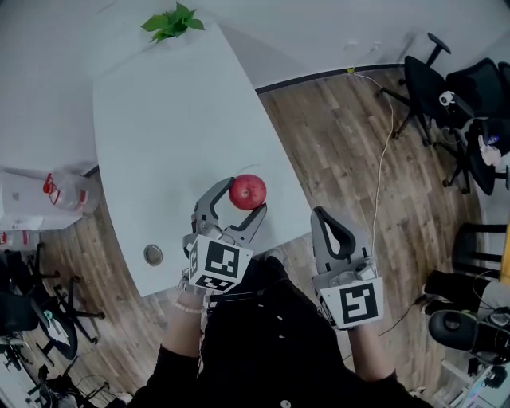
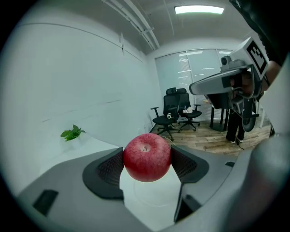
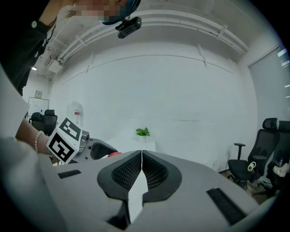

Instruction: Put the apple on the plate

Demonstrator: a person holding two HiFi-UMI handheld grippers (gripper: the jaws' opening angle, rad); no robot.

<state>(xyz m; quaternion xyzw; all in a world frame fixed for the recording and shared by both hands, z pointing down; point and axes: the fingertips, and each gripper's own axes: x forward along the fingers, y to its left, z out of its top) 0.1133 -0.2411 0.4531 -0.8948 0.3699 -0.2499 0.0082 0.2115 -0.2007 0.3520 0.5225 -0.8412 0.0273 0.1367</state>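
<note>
A red apple (image 1: 248, 192) is clamped between the jaws of my left gripper (image 1: 241, 199), held over the near right part of the white table (image 1: 167, 135). In the left gripper view the apple (image 2: 147, 157) fills the gap between the two dark pads (image 2: 108, 168). Below it lies the faint round outline of a white plate (image 2: 152, 192) on the white tabletop. My right gripper (image 1: 325, 217) is shut and empty, hanging off the table's right edge over the wooden floor. In the right gripper view its pads (image 3: 156, 171) meet, and a red sliver of the apple (image 3: 114, 154) shows to the left.
A small green plant (image 1: 173, 21) stands at the table's far end. A round metal grommet (image 1: 153, 255) sits near the table's front left corner. Black office chairs (image 1: 446, 96) stand at the right, and a cable (image 1: 384, 159) runs across the floor. A water jug (image 1: 56, 194) lies left of the table.
</note>
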